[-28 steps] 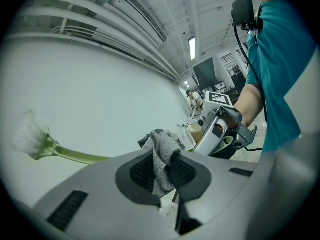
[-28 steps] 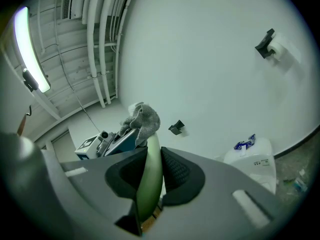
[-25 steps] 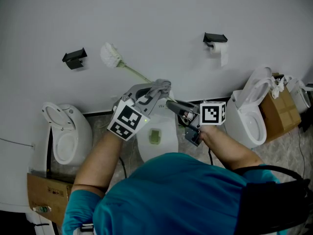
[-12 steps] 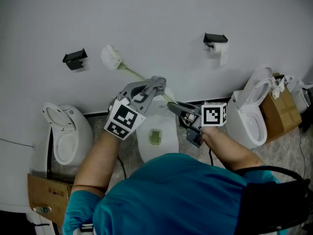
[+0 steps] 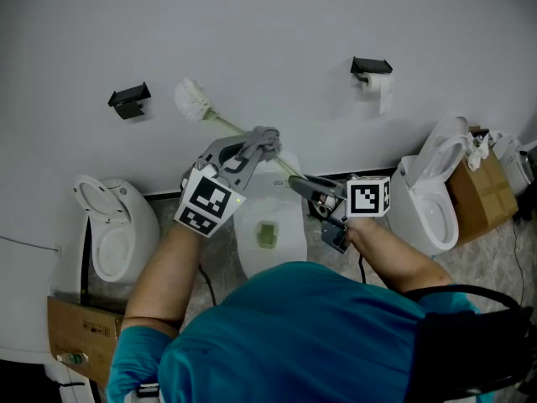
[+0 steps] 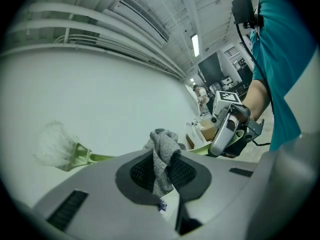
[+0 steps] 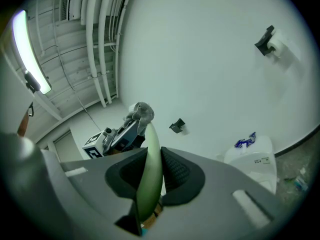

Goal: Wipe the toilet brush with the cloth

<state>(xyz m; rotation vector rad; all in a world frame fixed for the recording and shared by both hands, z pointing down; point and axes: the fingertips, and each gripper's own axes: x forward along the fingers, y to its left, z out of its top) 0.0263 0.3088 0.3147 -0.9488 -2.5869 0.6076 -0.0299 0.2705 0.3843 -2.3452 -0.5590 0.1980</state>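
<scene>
The toilet brush has a pale green handle (image 5: 232, 128) and a white bristle head (image 5: 191, 97), held up slantwise before the white wall. My right gripper (image 5: 295, 180) is shut on the handle's lower end (image 7: 148, 169). My left gripper (image 5: 258, 141) is shut on a grey cloth (image 5: 265, 138), pressed against the handle about midway. In the left gripper view the cloth (image 6: 162, 156) hangs between the jaws, with the brush head (image 6: 52, 144) at left. The right gripper view shows the cloth (image 7: 140, 111) at the handle's far end.
A white toilet (image 5: 270, 229) stands directly below the grippers, another toilet (image 5: 113, 229) at left and a third (image 5: 432, 193) at right. A cardboard box (image 5: 480, 193) sits far right. Two black paper holders (image 5: 128, 100) (image 5: 370, 65) hang on the wall.
My left gripper has slid the cloth up the handle toward the brush head, moving left and away. The right gripper has held still.
</scene>
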